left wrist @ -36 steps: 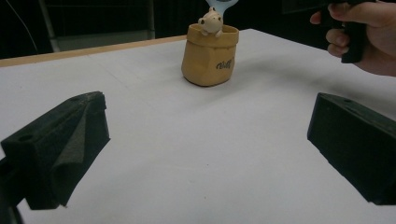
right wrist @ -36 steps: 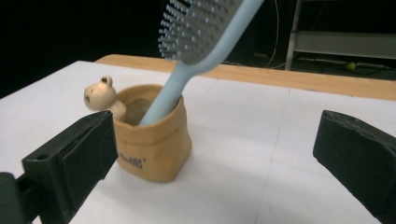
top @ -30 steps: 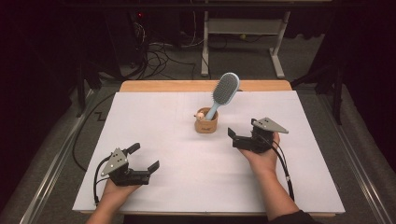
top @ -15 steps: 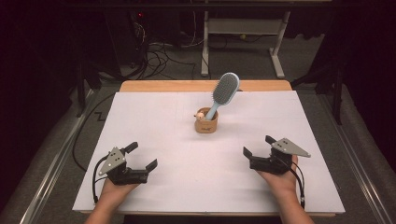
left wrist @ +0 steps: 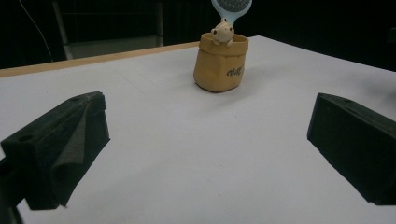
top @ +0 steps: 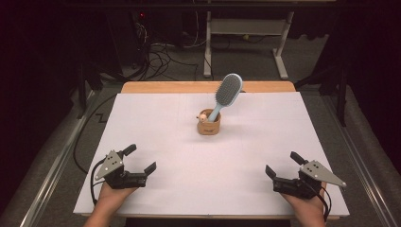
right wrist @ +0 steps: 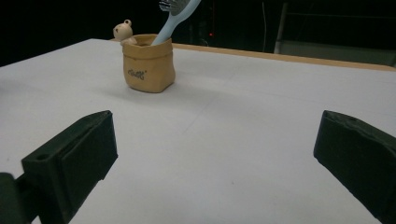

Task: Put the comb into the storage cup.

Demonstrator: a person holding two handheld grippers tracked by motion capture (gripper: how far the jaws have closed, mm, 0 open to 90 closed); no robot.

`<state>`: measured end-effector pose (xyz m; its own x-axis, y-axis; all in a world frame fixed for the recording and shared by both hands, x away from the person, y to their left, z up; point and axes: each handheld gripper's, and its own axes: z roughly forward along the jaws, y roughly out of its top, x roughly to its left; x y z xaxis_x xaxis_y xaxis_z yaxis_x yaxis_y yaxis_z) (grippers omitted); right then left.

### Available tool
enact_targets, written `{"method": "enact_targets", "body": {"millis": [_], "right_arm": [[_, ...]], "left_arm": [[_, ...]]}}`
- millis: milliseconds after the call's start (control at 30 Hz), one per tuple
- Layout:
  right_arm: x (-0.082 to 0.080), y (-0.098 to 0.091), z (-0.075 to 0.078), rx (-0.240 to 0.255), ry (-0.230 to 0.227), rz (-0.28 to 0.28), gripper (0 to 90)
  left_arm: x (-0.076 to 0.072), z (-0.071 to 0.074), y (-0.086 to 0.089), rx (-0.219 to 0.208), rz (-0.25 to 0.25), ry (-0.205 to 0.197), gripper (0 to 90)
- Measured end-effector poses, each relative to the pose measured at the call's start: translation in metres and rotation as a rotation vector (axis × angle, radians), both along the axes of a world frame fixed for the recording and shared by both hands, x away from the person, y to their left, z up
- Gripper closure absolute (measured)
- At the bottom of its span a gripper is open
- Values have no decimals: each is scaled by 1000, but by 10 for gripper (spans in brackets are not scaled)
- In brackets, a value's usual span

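— Both grippers, left gripper [top: 140,160] and right gripper [top: 283,164], sit gaping and empty near the table's front edge.
— And the hairbrush [top: 226,92]?
— Standing tilted in the little pouch [top: 208,126] mid-table; looks finished, I'd say.

A matt white sheet, smooth like paper, covers the counter [top: 156,123]; pale wood shows along its far edge. The pot [top: 208,126] looks like tan clay or ceramic with a soft satin surface, shaped into sack-like folds, with a small matt cream bear [left wrist: 222,33] on its rim. The brush [top: 227,92] is smooth pale blue plastic with dark bristles. Each gripper, left [top: 140,159] and right [top: 283,165], has dull black, foam-like jaws and a flat grey plate.
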<state>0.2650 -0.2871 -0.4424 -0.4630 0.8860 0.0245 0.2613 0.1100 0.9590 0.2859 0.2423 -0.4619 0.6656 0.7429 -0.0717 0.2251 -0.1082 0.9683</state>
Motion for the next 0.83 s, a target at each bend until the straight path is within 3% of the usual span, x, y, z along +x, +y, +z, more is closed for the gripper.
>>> {"method": "enact_targets", "body": {"millis": [100,400,833], "right_arm": [[-4,-4,-3,-25,-12,-21,3],[-1,-8,-1,15,-15,-47,3],[-1,-6,-3,-5,-7,-41,3]], "left_arm": [[-3,1,4,-13,5,4,2],[-5,0,2,-2,-11,7,2],[-7,0,2,-8,-14,2,2]]}}
